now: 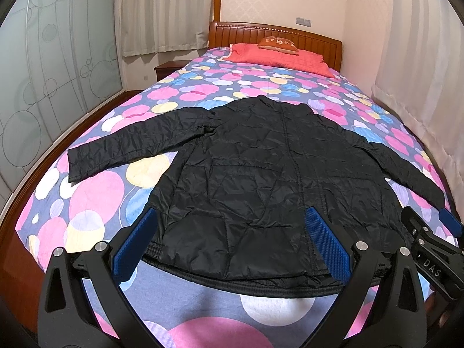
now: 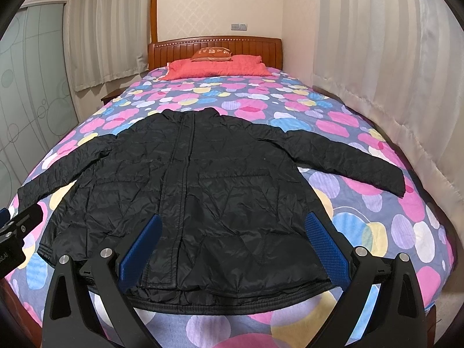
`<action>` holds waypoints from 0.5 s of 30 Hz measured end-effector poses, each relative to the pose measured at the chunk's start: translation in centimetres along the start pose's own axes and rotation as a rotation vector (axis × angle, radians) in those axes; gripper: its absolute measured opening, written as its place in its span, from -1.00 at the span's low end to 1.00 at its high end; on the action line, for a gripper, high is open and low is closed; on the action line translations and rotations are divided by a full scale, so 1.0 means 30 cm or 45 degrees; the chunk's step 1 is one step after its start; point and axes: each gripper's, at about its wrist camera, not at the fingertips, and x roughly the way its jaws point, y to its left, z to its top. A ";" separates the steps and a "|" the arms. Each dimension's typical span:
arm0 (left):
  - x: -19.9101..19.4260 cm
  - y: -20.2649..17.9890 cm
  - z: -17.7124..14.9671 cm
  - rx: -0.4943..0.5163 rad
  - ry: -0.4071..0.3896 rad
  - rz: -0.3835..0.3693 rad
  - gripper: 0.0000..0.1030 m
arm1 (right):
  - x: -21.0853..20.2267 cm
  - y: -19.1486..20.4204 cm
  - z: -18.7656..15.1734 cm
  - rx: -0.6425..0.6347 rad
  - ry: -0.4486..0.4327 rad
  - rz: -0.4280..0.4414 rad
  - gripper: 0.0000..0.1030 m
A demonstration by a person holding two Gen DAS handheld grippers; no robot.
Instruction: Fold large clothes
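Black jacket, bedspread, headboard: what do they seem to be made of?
Black jacket: likely thin synthetic shell such as nylon, quilted; it has a slight sheen, fine crinkles and stitched panels.
Bedspread: soft matte woven or quilted fabric, printed with coloured circles.
Headboard: wood or wood-look, reddish-brown glossy finish, with vertical slats.

Curtained bedroom (image 2: 95,43), wooden headboard (image 2: 214,49), frosted wardrobe (image 1: 58,58)

A big black puffy jacket (image 1: 261,168) lies flat on the bed (image 1: 95,203), front side up and zipped shut. Both sleeves stick out to the sides. Its collar points to the pillows and its bottom edge is nearest the cameras.
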 end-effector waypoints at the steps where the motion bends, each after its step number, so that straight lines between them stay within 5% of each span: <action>1: 0.002 0.000 -0.003 -0.002 0.001 0.001 0.96 | 0.000 0.000 0.000 0.000 0.000 0.000 0.90; 15: 0.045 0.010 -0.016 -0.017 0.026 0.006 0.96 | 0.026 0.014 -0.022 -0.005 0.009 0.000 0.90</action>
